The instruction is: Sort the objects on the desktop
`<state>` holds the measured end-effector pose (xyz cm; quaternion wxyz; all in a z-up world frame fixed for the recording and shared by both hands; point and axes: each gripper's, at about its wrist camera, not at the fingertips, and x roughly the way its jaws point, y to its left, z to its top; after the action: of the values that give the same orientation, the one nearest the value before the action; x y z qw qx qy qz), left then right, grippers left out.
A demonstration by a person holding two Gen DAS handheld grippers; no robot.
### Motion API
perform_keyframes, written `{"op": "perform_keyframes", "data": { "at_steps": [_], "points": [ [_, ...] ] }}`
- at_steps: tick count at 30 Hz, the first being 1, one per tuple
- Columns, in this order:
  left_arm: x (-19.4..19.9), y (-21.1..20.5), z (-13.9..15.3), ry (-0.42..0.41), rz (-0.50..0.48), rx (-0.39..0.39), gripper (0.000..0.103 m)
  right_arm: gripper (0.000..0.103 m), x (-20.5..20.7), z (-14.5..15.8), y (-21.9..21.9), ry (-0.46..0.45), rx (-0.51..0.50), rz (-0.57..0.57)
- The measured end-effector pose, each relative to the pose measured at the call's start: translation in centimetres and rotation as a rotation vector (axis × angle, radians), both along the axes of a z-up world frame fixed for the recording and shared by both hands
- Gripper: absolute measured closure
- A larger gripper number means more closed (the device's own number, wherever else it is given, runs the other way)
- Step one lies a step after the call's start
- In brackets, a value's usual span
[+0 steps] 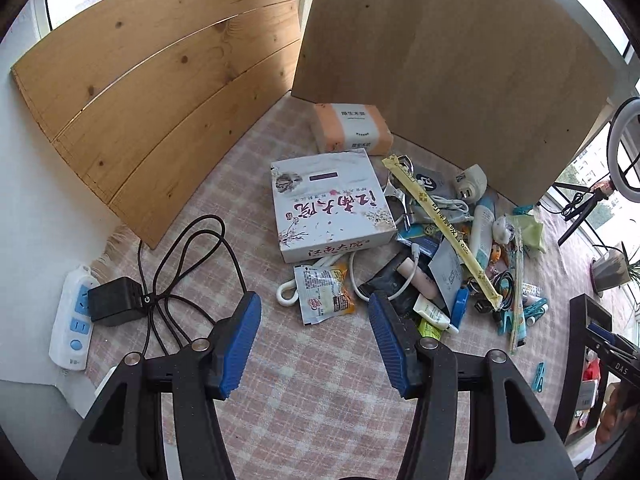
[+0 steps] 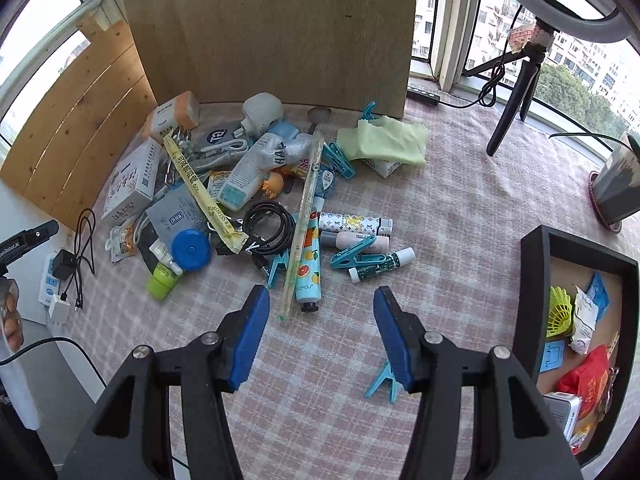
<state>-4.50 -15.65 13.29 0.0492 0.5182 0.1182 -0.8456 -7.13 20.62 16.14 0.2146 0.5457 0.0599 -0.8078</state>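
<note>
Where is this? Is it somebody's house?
Probably a home, a table by big windows high up in a city. Apartment blocks show outside, a checked cloth covers the table, and household clutter like a tissue pack lies about.

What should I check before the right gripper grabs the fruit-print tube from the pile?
1. Right gripper open and empty: ok.
2. Left gripper open and empty: ok.
3. Fruit-print tube in front of the right gripper: ok.
4. Tube free of neighbours: not ok, chopstick sleeve lies along it.
5. Black tray in view to the right: ok.
6. Room left in the tray: cannot tell, only partly visible.
</note>
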Motion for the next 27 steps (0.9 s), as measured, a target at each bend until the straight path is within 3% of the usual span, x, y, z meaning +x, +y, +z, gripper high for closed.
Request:
{"op": "perform_keyframes", "data": {
  "at_steps": [4,8,16,24,27],
  "points": [
    [-1.8,0.1,-0.8,-0.014,-0.021,0.074,0.05,0.05,-1.4,0.6,-0.5,-0.012,-0.018,0.006],
    [-3.3,1.1,-2.0,-0.033,-0.06,0.06,0.053,0.051,-2.6,0.9,-3.3,-0.02,-0.018,0.054],
    [-6.4,-3.3,-4.0,-0.065,0.016,0.084,0.055,0.059,-4.7,0.6,-14.9,-0.057,-0.046,0.232],
    [-8.7,-5.1,-6.4,-0.094,0.034,0.138,0.055,0.063,-6.7,-2.4,-25.7,-0.169,-0.051,0.351],
    [-8.4,-4.3,-6.7,-0.097,-0.016,0.155,0.055,0.073,-7.1,-4.5,-26.6,-0.244,-0.044,0.366]
  ]
}}
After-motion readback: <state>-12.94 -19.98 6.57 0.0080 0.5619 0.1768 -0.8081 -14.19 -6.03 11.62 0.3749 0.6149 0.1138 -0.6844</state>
